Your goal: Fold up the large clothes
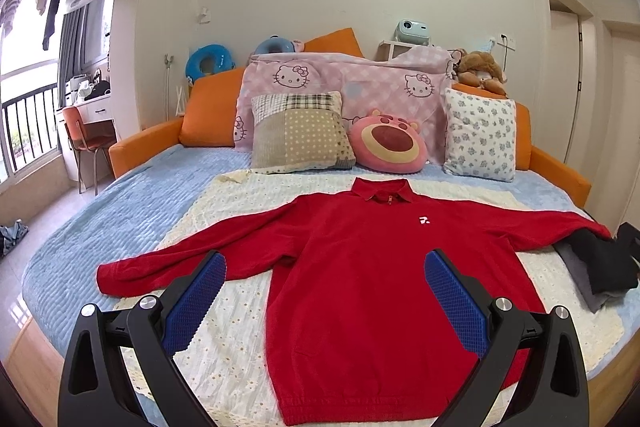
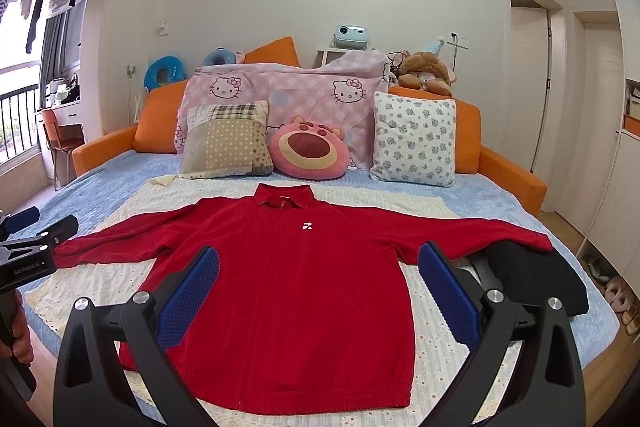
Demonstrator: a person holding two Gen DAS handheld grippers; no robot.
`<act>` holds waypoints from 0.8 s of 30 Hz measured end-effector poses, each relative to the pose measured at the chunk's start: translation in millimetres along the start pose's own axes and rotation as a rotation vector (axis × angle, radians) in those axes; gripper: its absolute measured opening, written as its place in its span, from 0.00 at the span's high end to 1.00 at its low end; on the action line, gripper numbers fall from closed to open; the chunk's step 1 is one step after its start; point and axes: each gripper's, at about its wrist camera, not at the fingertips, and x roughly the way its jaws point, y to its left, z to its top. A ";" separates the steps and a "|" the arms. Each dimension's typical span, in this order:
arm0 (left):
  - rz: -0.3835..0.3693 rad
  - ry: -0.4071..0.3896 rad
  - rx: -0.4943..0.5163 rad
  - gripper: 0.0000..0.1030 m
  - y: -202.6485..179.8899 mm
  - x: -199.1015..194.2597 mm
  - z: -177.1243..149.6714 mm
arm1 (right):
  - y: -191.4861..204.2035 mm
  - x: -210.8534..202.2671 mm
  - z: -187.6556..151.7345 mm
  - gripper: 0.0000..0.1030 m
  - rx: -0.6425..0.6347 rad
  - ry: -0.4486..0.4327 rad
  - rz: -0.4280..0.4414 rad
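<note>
A red zip-up jacket (image 1: 360, 267) (image 2: 288, 299) lies flat and face up on a cream dotted blanket (image 1: 224, 347) (image 2: 100, 283) on the bed, collar away from me, both sleeves spread out sideways. My left gripper (image 1: 325, 263) hovers open above its lower half, blue pads wide apart with nothing between them. My right gripper (image 2: 319, 257) is likewise open over the jacket's body, holding nothing. The left gripper (image 2: 40, 227) also shows at the left edge of the right wrist view, held by a hand, near the left sleeve's cuff.
A pile of dark and grey clothes (image 1: 600, 267) (image 2: 532, 279) lies under the right sleeve's end. Pillows (image 1: 300, 131) and a pink plush cushion (image 1: 386, 143) line the orange headboard (image 1: 208, 111). Slippers (image 2: 616, 295) sit on the floor at the right; a chair (image 1: 86, 139) stands left.
</note>
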 end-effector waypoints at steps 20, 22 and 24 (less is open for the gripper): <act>0.019 -0.016 0.042 0.02 -5.2 -2.2 -1.8 | 10.8 3.3 3.5 0.04 -0.038 0.011 -0.019; 0.020 -0.014 0.042 0.02 -4.1 -1.8 -1.3 | 11.3 3.6 2.8 0.04 -0.037 0.012 -0.020; 0.018 -0.012 0.041 0.02 -3.8 -1.5 -2.2 | 11.5 4.5 2.6 0.04 -0.038 0.015 -0.021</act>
